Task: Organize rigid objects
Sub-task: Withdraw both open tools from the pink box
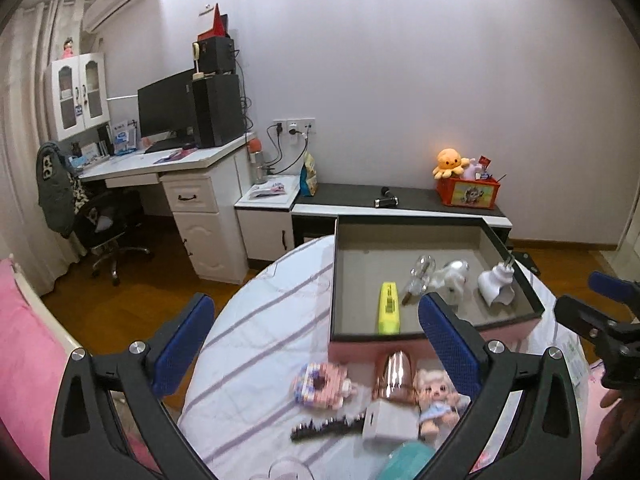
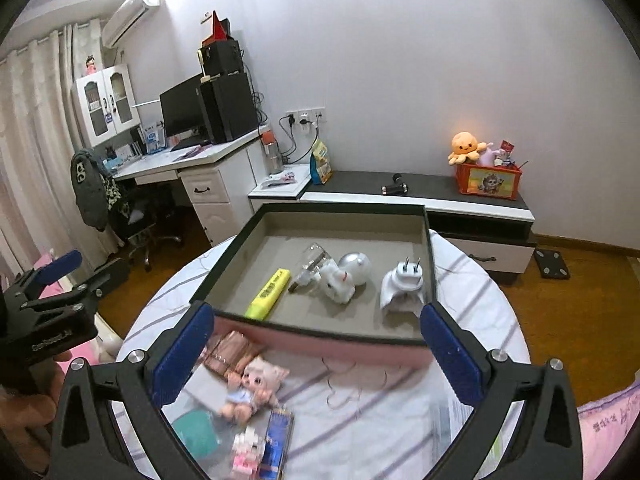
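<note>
A shallow box (image 1: 412, 336) (image 2: 320, 346) with dark rim and grey floor sits on the round striped table. Inside lie a yellow highlighter (image 1: 389, 307) (image 2: 269, 293), a clear glass bulb (image 1: 420, 276) (image 2: 310, 266), a white figurine (image 1: 452, 278) (image 2: 340, 282) and a white plug adapter (image 1: 497, 283) (image 2: 402, 286). In front of the box lie a doll (image 1: 434, 398) (image 2: 252, 390), a rose-gold item (image 1: 394, 376), a pink block toy (image 1: 320, 384), a white box (image 1: 386, 420) and a dark comb (image 1: 326, 428). My left gripper (image 1: 316, 344) and right gripper (image 2: 316, 350) are open and empty above the table.
A teal object (image 1: 408, 460) (image 2: 196, 432) and a blue packet (image 2: 278, 436) lie at the table's near edge. A pink bed (image 1: 24, 360) is at the left. A desk with monitor (image 1: 168, 104) and a low cabinet (image 1: 400, 204) stand along the far wall.
</note>
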### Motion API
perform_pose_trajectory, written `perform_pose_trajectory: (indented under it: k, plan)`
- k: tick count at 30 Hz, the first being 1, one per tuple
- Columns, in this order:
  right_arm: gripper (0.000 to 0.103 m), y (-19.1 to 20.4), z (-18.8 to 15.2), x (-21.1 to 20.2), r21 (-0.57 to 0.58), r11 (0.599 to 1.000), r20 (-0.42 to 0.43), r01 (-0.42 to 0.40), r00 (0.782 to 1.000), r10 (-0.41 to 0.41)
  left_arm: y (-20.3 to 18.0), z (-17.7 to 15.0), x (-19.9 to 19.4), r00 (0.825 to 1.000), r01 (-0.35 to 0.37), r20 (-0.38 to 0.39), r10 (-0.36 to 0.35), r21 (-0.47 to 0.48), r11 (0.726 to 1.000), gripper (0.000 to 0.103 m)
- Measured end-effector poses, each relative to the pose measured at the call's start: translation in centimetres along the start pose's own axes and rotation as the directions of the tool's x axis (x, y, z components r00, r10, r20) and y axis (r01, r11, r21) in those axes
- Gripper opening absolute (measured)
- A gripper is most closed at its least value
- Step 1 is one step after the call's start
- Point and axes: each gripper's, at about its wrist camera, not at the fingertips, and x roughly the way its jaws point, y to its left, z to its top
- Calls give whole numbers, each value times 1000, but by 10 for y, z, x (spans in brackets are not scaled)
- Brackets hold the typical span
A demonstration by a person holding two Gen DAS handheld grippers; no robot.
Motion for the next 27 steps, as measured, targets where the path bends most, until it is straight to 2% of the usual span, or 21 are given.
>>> perform_pose_trajectory:
  k: [5, 12, 27]
  plan:
    - [103, 0, -24, -23, -30, 999, 6, 42, 999, -42, -3, -16, -13, 1000, -6, -12, 6, -4, 1000, 103]
    - [103, -7, -42, -39, -4, 998, -3, 59, 998, -59, -10, -30, -27, 1000, 9, -28, -10, -14, 1000, 103]
    - [103, 8, -52, -50, -27, 999, 1, 35, 999, -35, -4, -40, -48, 1000, 8, -20, -8, -35, 999, 103]
